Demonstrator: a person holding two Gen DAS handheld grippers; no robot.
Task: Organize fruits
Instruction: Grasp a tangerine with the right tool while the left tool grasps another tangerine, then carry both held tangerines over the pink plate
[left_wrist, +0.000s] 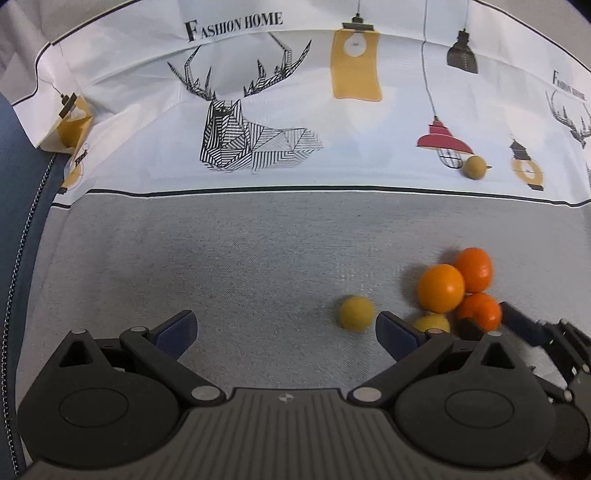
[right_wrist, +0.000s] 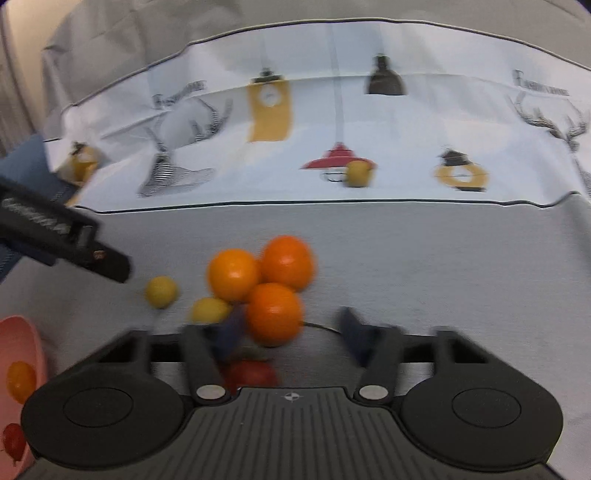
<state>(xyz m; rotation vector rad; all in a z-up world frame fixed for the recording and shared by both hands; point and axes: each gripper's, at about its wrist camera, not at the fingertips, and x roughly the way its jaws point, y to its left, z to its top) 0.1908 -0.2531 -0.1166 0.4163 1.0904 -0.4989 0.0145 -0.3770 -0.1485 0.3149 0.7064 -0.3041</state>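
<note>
Left claw (left_wrist: 286, 332) wide open, holding nothing, hovering over grey cloth on the surface (left_wrist: 221, 258). Right claw (right_wrist: 291, 332) open too, nothing clamped; view motion-blurred.

Three oranges (left_wrist: 441, 288) bunched tight, touching each other, right of the left claw. Nearest orange (right_wrist: 273, 314) sits between the right claw's fingers, closer to the left finger; contact cannot be told through blur. Small yellow fruit (left_wrist: 356, 314) just off the left claw's right fingertip (left_wrist: 397, 330), apart from the cluster. Second yellow fruit (right_wrist: 208, 310) tucked against the oranges, half hidden behind a finger. Third yellow fruit (left_wrist: 474, 167) well apart on the printed white cloth (left_wrist: 332, 147). All fruit roundish, no clear long axis.

Red fruit (right_wrist: 251, 373) low under the right claw, mostly hidden. Pink bowl (right_wrist: 22, 339) at far left edge of right view, an orange fruit (right_wrist: 20, 380) and a red one (right_wrist: 13, 439) inside.

Open grey cloth left of and ahead of the left claw. Blue fabric (left_wrist: 22, 221) borders the left edge.
</note>
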